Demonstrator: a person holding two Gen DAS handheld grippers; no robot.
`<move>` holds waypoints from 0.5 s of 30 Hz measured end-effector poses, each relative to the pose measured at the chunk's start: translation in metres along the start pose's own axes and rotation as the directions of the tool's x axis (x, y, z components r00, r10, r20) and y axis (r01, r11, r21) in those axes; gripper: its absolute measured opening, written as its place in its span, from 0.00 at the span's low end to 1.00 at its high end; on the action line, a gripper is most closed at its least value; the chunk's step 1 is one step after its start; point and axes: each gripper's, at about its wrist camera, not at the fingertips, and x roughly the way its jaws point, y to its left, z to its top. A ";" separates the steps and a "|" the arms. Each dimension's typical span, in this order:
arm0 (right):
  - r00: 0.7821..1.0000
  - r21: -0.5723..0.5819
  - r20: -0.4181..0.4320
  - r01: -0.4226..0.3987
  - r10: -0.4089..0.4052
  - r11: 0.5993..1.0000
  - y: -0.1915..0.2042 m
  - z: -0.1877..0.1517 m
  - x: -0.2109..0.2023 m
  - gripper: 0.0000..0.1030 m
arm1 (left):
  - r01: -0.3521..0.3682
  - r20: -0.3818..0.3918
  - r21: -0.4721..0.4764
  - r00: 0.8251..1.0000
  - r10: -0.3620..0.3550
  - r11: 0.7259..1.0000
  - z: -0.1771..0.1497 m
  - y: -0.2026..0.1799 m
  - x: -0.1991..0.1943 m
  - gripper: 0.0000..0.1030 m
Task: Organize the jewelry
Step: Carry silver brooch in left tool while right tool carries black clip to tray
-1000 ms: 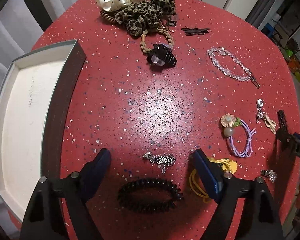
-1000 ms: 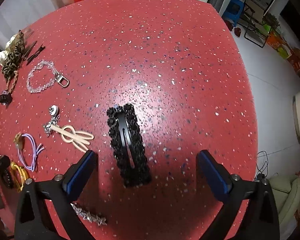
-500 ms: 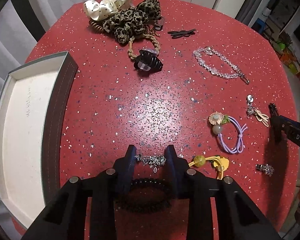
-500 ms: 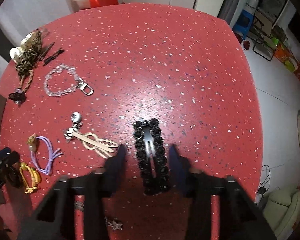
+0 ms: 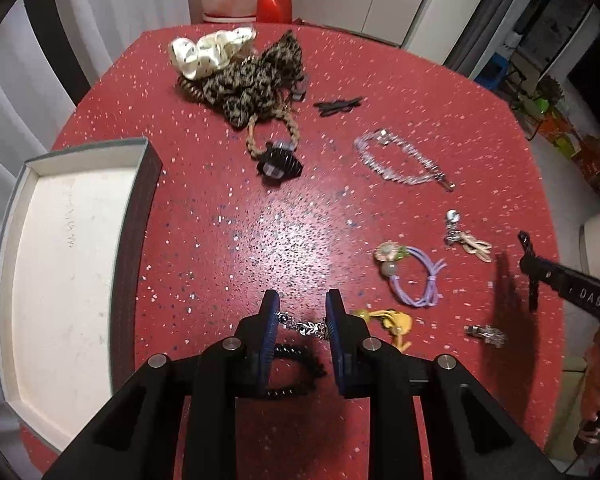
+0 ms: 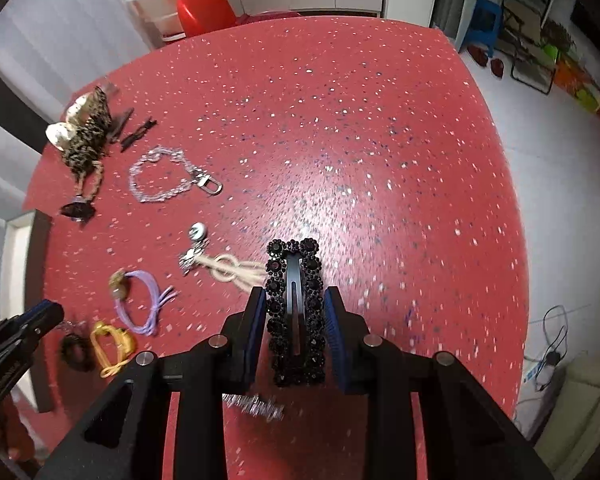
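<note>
My left gripper point(image 5: 302, 326) is shut on a small silver ornate clip point(image 5: 303, 325), held above the red speckled table point(image 5: 236, 236); a black spiral hair tie point(image 5: 296, 372) lies below it. My right gripper point(image 6: 296, 320) is shut on a black beaded hair clip point(image 6: 294, 312), lifted off the table. The right gripper also shows at the right edge of the left wrist view point(image 5: 530, 264). An open grey box with a white inside point(image 5: 64, 264) stands at the left.
On the table lie a scrunchie pile point(image 5: 240, 68), a black claw clip point(image 5: 280, 164), a crystal bracelet point(image 5: 400, 160), a purple flower hair tie point(image 5: 412, 272), a yellow tie point(image 5: 392, 324), a beige keychain point(image 5: 468, 240) and a small silver clip point(image 5: 486, 334).
Both grippers closed from wide open, the left onto the silver clip, the right onto the black beaded clip. Both then rose from the table with their clips.
</note>
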 end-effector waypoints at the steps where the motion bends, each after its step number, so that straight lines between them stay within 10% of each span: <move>1: 1.000 0.004 -0.003 -0.008 0.008 1.000 -0.001 -0.002 -0.004 0.31 | 0.004 0.004 0.001 1.000 -0.004 1.000 0.000 -0.001 -0.006 0.25; 15: 0.996 0.028 -0.029 -0.087 0.088 0.996 0.008 -0.040 -0.058 0.31 | 0.013 0.032 0.017 0.999 -0.013 1.000 -0.028 -0.016 -0.063 0.25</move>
